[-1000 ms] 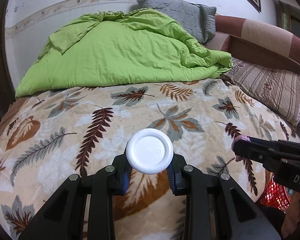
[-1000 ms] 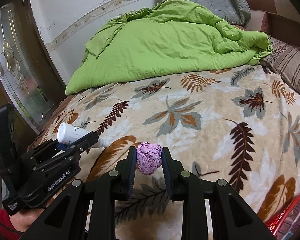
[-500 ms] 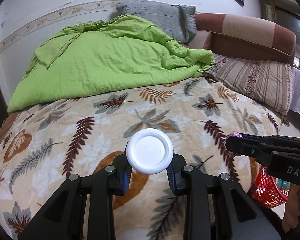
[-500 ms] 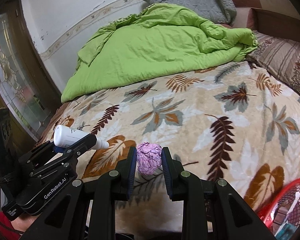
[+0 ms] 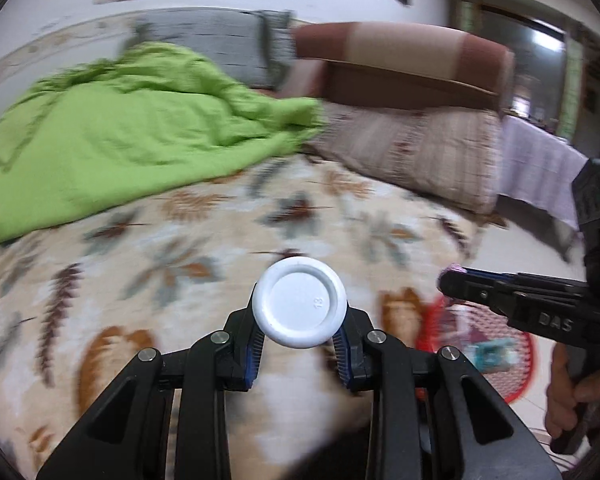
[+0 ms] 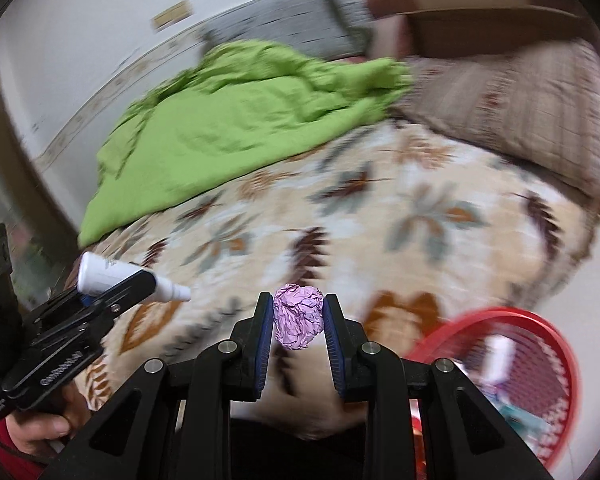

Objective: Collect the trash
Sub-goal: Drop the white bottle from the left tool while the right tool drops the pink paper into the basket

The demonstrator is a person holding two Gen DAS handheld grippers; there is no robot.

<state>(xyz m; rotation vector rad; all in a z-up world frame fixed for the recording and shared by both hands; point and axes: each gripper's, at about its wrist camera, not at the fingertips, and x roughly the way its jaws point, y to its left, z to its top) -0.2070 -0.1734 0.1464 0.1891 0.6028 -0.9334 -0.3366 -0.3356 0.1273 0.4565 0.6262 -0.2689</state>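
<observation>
My left gripper [image 5: 299,334] is shut on a white plastic bottle [image 5: 299,303], whose round base faces the camera. The bottle also shows from the side in the right wrist view [image 6: 116,276]. My right gripper [image 6: 298,320] is shut on a crumpled purple paper ball [image 6: 298,316]. A red mesh basket [image 6: 540,344] stands on the floor to the lower right, with some trash inside. It also shows in the left wrist view [image 5: 520,372], below the right gripper [image 5: 452,274]. Both grippers hover over the bed's near edge.
The bed carries a leaf-patterned blanket [image 5: 204,240], a green duvet [image 5: 132,128], a grey pillow [image 5: 220,40] and a striped pillow [image 5: 412,152]. A brown headboard [image 5: 400,64] stands behind. The views are motion-blurred.
Both grippers have swung right with their loads held. The red basket has come further into view in both cameras, and the bed has shifted left.
</observation>
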